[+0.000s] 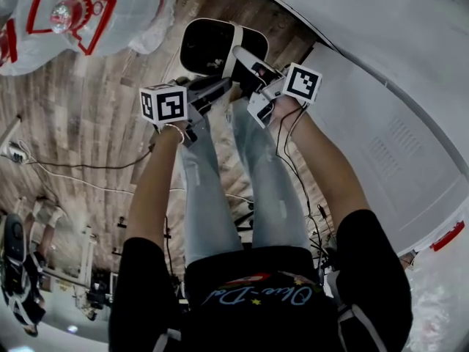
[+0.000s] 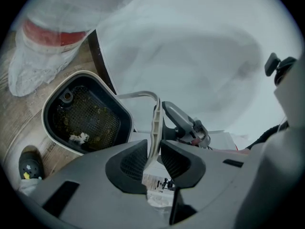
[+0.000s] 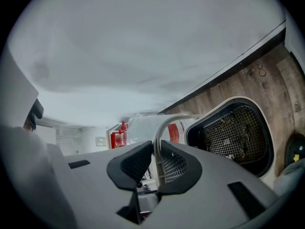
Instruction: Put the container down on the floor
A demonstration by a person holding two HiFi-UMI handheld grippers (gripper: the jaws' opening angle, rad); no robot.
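Container (image 1: 214, 46) is hung by thin bail handle (image 3: 165, 121) low over wooden floor (image 1: 95, 108) | right gripper (image 3: 156, 149) jaws clamped on handle; left gripper (image 2: 153, 149) jaws loose around it | judged rigid, light, swing-prone; best gripped at handle's middle

Bare wooden floor (image 1: 95, 101) is lying open left of the container (image 1: 220, 46), leaving room to pass there. A plastic bag (image 1: 88, 9) with red print is crowding the far left corner, and thin cables (image 1: 88, 167) are trailing across the planks nearer in. A white wall (image 1: 381, 123) is closing off the right side, close beside the container. The person's legs (image 1: 220, 189) are standing just behind the container.
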